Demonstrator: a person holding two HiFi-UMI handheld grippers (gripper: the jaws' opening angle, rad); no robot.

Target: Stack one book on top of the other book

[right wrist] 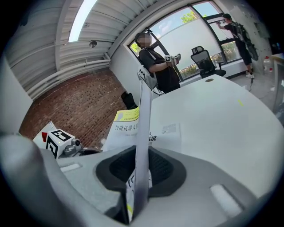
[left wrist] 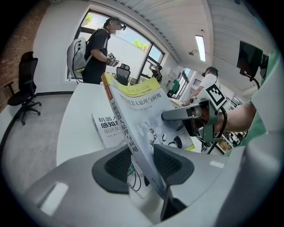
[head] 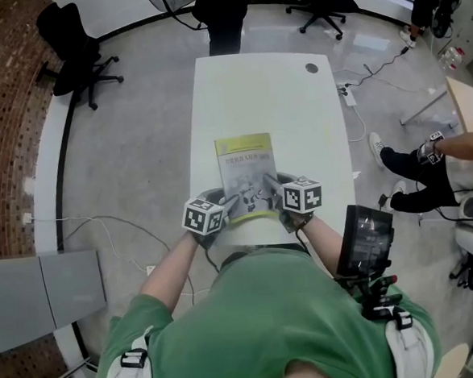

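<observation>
Left gripper (left wrist: 142, 166) and right gripper (right wrist: 141, 170): each clamping one side of the near end of the yellow-topped book (head: 247, 171), left on the spine edge, right on the opposite edge, pads pressing both faces. Holding it raised and tilted, long axis running straight ahead from the body along the white table (head: 270, 93). Hanging over the second book (left wrist: 106, 128), which is lying flat on the table just below and ahead of the jaws, probably lined up lengthwise, though hidden in the head view. Calling for a straight lowering, both hands equally near. Nothing lying between the books. Standing past the table's far end, a person (head: 224, 15); sitting at far left, a black office chair (head: 77, 50).
</observation>
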